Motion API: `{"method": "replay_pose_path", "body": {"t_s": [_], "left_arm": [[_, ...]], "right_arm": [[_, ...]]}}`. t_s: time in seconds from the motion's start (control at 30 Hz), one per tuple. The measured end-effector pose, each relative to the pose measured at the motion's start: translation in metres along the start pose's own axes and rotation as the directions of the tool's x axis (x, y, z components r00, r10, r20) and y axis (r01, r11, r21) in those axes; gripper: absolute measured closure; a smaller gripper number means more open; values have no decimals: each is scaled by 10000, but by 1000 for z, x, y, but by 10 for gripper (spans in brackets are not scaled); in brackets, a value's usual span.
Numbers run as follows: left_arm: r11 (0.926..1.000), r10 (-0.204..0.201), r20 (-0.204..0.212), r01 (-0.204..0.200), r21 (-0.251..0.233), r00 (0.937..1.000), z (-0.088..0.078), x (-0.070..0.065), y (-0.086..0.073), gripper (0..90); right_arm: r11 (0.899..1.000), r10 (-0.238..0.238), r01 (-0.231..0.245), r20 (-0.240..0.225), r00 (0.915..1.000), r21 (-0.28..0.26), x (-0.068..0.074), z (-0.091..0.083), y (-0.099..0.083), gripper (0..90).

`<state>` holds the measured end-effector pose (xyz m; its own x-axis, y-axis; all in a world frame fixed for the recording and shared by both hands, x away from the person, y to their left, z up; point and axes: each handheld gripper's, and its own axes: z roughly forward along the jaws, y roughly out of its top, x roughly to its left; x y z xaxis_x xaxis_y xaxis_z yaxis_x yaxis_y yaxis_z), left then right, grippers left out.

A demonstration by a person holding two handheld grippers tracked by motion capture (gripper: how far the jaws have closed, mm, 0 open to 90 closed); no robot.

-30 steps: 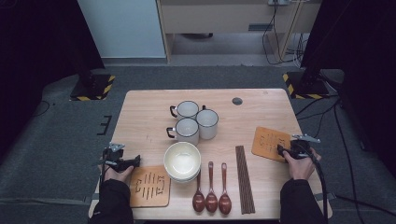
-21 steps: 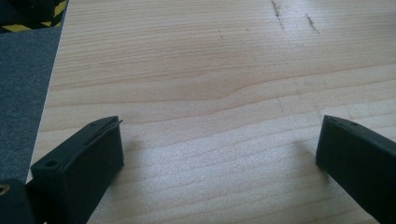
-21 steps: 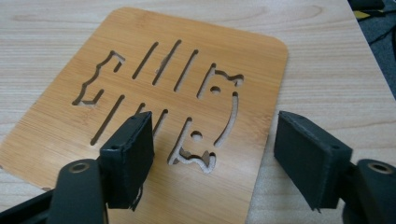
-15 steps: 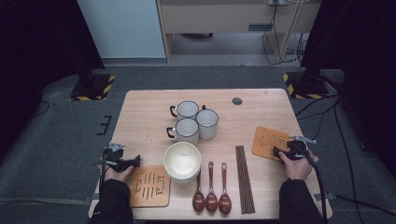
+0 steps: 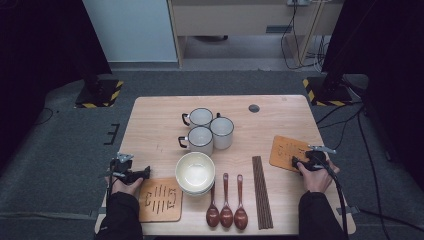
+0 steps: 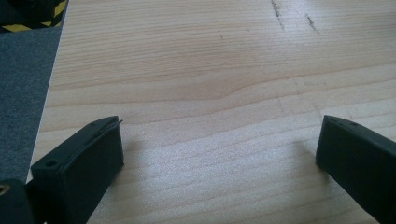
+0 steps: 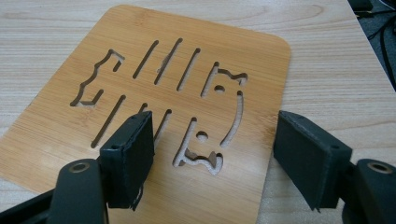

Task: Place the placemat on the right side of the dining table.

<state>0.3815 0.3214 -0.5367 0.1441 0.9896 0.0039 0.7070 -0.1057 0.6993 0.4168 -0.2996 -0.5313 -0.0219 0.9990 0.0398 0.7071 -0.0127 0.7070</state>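
Note:
A light wooden coaster with cut-out slots (image 5: 286, 149) (image 7: 187, 51) lies flat near the table's right edge. My right gripper (image 5: 300, 163) (image 7: 215, 122) hovers low over its near corner. One pad is above the wood and the other stands at the coaster's right edge. The jaws stand wide and have just been closing a little, and the pads press on nothing. My left gripper (image 5: 146, 173) (image 6: 219, 127) rests open over bare tabletop at the near left, beside a second coaster (image 5: 160, 201).
Stacked white bowls (image 5: 195, 172) sit near the middle front. Three white mugs (image 5: 201, 118) cluster behind them. Three wooden spoons (image 5: 226, 206) and a bundle of dark chopsticks (image 5: 261, 192) lie at the front. A small dark disc (image 5: 254, 108) marks the far side.
My right gripper has edged slightly left and nearer over the right coaster. The left gripper and everything on the table have stayed where they were.

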Motion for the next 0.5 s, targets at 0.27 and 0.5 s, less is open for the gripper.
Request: {"method": "replay_pose_path", "body": {"t_s": [0.27, 0.5], "left_arm": [[10000, 3, 2, -3, 3, 10000, 0, 0, 0, 0], [10000, 0, 2, 0, 1, 10000, 0, 0, 0, 0]], "right_arm": [[9993, -367, 370, -305, 9989, 95, -3, 3, 4, 303], [9951, -978, 986, -936, 9908, 46, -13, 8, 9, 303]]}}
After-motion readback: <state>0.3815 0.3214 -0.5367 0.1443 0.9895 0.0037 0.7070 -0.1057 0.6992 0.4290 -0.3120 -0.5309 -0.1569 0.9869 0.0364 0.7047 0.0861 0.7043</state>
